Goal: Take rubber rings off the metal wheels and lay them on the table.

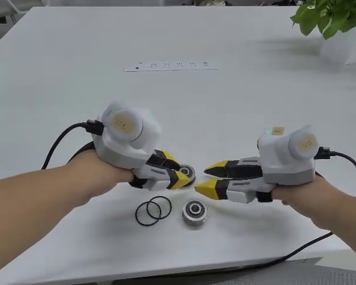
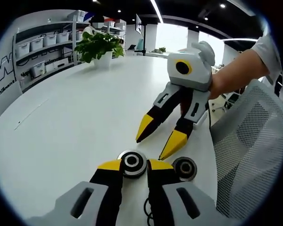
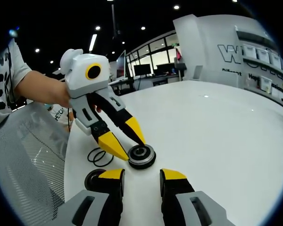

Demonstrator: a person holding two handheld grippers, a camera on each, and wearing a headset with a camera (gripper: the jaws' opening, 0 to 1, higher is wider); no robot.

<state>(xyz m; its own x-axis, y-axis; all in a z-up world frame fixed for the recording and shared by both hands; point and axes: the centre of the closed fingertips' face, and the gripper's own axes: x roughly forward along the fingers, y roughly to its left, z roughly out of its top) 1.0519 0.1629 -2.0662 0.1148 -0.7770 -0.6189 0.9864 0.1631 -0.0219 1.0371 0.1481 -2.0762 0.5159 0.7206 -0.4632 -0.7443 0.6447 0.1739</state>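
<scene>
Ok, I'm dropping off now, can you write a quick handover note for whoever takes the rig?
Left tongs: shut on a small silver metal wheel.
Right tongs: open, empty, tips aimed at that wheel.
Two black rubber rings lie overlapping on the white table, near its front edge. A second metal wheel sits loose beside them.
Done: two rings off and laid down.
Left: check both wheels for further rings; I cannot tell from these views.

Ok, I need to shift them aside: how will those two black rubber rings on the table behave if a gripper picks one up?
The rubber rings look thin and wiry, so probably floppy and very light. They lie flat and overlap, so pinching one may drag the other along. Lying flat, they are unlikely to roll.
</scene>
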